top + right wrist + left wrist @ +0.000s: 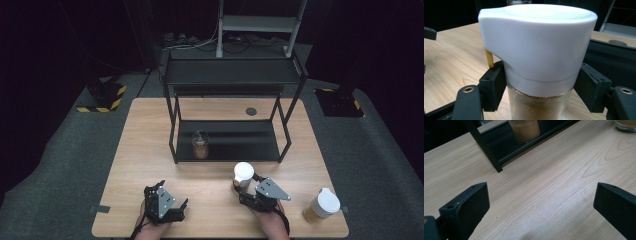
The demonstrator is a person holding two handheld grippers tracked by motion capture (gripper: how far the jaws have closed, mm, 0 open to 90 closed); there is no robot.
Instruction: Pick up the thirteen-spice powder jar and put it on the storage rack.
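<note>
A glass jar of brown powder with a white pouring lid (243,173) stands on the wooden table (150,150) in front of the black rack. My right gripper (242,188) is shut on it. In the right gripper view the two black pads (494,85) press on the glass just under the lid (536,47), one on each side. My left gripper (172,194) rests near the table's front edge at the left. Its jaws (541,202) stand wide open over bare wood.
A black two-level rack (230,75) stands mid-table, with a lidless jar of brown powder (200,146) at the left of its lower shelf (245,142); that jar (525,130) is ahead of my left gripper. Another white-lidded jar (322,206) stands at the front right.
</note>
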